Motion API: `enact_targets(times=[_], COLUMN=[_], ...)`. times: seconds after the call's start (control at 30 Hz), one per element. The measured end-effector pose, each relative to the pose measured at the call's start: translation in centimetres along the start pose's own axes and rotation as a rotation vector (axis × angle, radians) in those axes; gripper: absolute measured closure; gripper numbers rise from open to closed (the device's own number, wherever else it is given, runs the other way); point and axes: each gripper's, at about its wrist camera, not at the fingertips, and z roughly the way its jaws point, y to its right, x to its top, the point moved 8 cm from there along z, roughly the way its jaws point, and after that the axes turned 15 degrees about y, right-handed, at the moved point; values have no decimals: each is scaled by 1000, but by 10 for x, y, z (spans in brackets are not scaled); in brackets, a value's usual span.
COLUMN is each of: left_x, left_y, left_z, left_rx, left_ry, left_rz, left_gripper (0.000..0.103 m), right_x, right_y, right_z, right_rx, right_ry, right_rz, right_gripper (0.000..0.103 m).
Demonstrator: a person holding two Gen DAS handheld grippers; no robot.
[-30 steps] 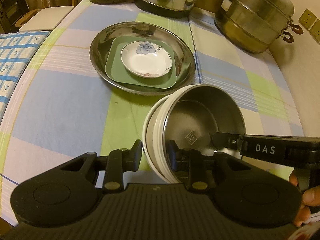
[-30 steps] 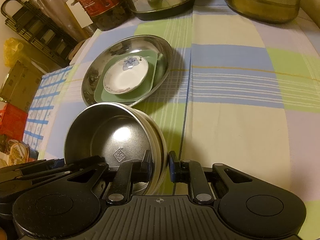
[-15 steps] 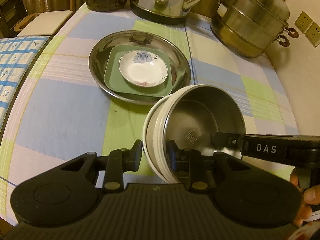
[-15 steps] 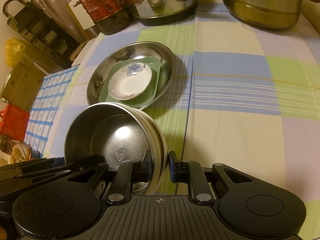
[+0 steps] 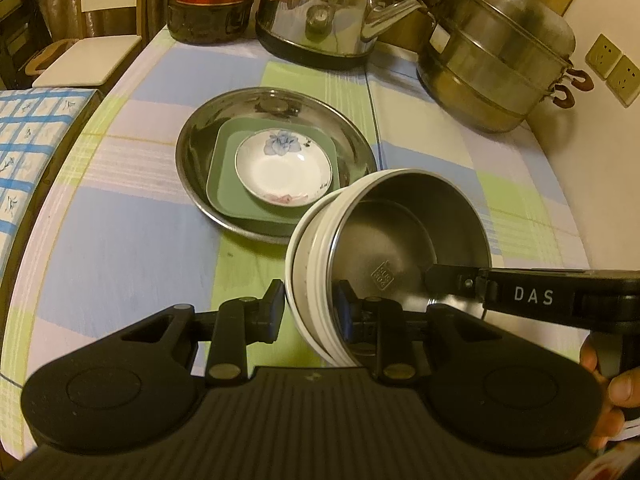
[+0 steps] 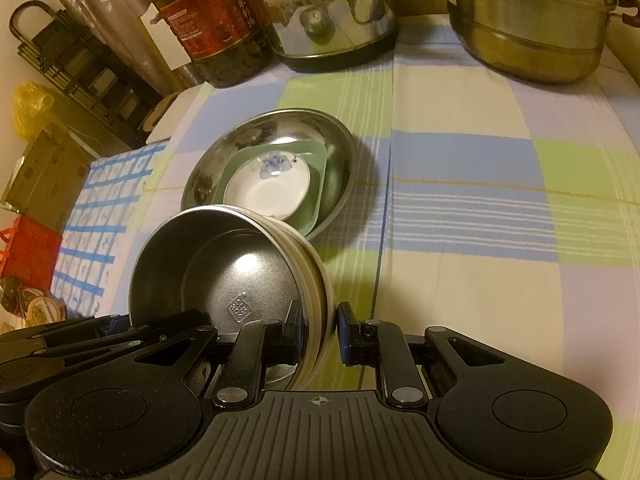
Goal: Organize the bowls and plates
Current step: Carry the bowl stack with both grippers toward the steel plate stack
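Observation:
A stack of nested bowls, a steel bowl (image 5: 404, 236) inside white ones, is held above the table. My left gripper (image 5: 310, 308) is shut on its left rim. My right gripper (image 6: 318, 332) is shut on the opposite rim, where the steel bowl (image 6: 216, 264) also shows. Beyond lies a wide steel plate (image 5: 200, 148) holding a green square plate (image 5: 228, 208) with a white flowered dish (image 5: 280, 168) on top. The same steel plate (image 6: 340, 156) shows in the right wrist view.
A steel kettle (image 5: 324, 12), a dark bottle (image 5: 208, 0) and a large steamer pot (image 5: 496, 64) stand at the table's far edge. The table wears a checked cloth (image 6: 480, 220). A blue-checked surface (image 5: 28, 140) lies to the left.
Both grippers have lifted the bowl stack and drawn back, so the kettle, bottle and pot come more into view. The stack now overlaps the near edge of the steel plate.

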Motion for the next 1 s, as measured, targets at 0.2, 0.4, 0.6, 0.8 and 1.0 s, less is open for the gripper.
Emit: enact_targets(times=[0.2, 0.4, 0.6, 0.8, 1.0], left_x=[10, 22, 38, 54, 68], left_y=[-2, -4, -7, -13, -19], left_z=[5, 11, 19, 29, 39], left_rx=[-5, -10, -14, -16, -14], left_ry=[6, 14, 29, 36, 42], left_rz=[4, 10, 17, 22, 21], left_gripper=[79, 79, 79, 79, 79], right_x=[11, 23, 38, 52, 68], right_y=[-1, -3, -6, -9, -13], right_z=[4, 10, 19, 27, 42], right_rx=[-1, -2, -2, -2, -1], right_ry=[7, 13, 23, 26, 25], right_rz=[-2, -10, -16, -17, -21], right_gripper=[85, 85, 85, 85, 85])
